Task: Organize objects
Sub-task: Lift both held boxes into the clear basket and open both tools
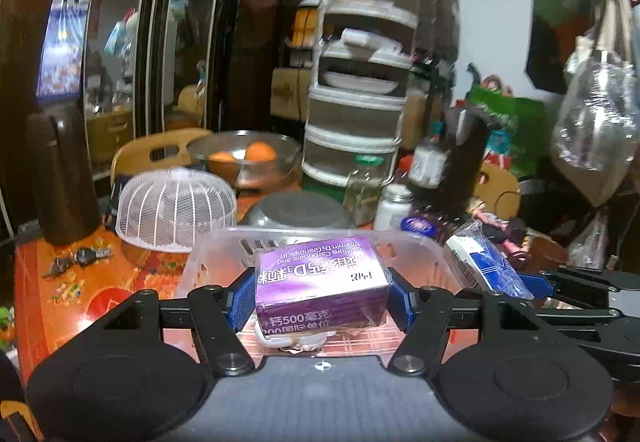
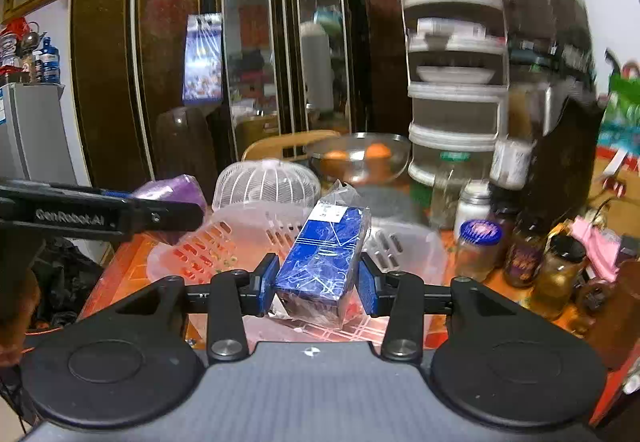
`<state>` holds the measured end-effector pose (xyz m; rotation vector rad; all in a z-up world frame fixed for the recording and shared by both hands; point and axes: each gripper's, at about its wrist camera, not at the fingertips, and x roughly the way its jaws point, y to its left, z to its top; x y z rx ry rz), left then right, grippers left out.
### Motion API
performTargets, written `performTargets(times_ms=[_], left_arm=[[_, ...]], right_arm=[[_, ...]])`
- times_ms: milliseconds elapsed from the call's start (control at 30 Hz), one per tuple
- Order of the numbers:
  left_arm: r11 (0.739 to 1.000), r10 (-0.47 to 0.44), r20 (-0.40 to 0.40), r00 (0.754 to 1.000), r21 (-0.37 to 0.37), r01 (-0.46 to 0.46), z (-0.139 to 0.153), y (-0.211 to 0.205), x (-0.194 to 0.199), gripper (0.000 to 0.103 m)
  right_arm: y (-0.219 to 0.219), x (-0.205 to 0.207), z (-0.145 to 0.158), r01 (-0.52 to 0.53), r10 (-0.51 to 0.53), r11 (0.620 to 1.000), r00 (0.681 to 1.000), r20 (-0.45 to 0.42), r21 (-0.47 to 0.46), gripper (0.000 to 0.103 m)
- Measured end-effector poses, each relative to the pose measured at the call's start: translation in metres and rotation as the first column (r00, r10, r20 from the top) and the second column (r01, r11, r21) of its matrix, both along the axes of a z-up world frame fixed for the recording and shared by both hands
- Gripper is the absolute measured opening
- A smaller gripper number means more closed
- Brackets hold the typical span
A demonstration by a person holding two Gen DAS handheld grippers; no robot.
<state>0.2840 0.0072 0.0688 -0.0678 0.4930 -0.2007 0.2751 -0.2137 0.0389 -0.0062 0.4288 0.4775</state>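
Note:
My left gripper (image 1: 322, 298) is shut on a purple medicine box (image 1: 320, 282), held above a clear plastic basket (image 1: 208, 258) on the orange table. My right gripper (image 2: 318, 282) is shut on a blue box wrapped in clear plastic (image 2: 324, 262), which hangs over the same clear basket (image 2: 404, 242). The blue box (image 1: 486, 266) and the right gripper's arm show at the right edge of the left wrist view. In the right wrist view the purple box (image 2: 172, 189) and the left gripper's arm come in from the left.
Behind the basket lie a white wire dome cover (image 1: 176, 205), an upturned grey bowl (image 1: 296, 209) and a metal bowl of oranges (image 1: 244, 157). A tiered mesh food rack (image 1: 356, 81) stands at the back. Jars and bottles (image 2: 520, 254) crowd the right; a dark thermos (image 1: 60, 177) stands left.

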Motion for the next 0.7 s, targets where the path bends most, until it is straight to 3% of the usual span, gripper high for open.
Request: performTargets(times_ms=[200,467,700], left_arm=[[0.999,0.030,-0.059,0.998,-0.013,-0.031,-0.013,0.006,0.023,0.068],[1.000,0.024,-0.090,0.996,-0.003,-0.024,-0.025,0.003,0.040,0.068],[0.999,0.035,-0.133,0.991,0.012,-0.034,-0.038,0.002,0.057,0.068]], right_arm=[[0.006,0.025,-0.009,0.013,-0.014,1.000,0.998,-0.068,-0.014,0.045],[0.029,0.032,-0.017,0.023,-0.029,0.991,0.999,-0.042,-0.134,0.045],[0.034,0.051,-0.023,0.018,-0.029,0.993,0.995,-0.092,-0.119,0.045]])
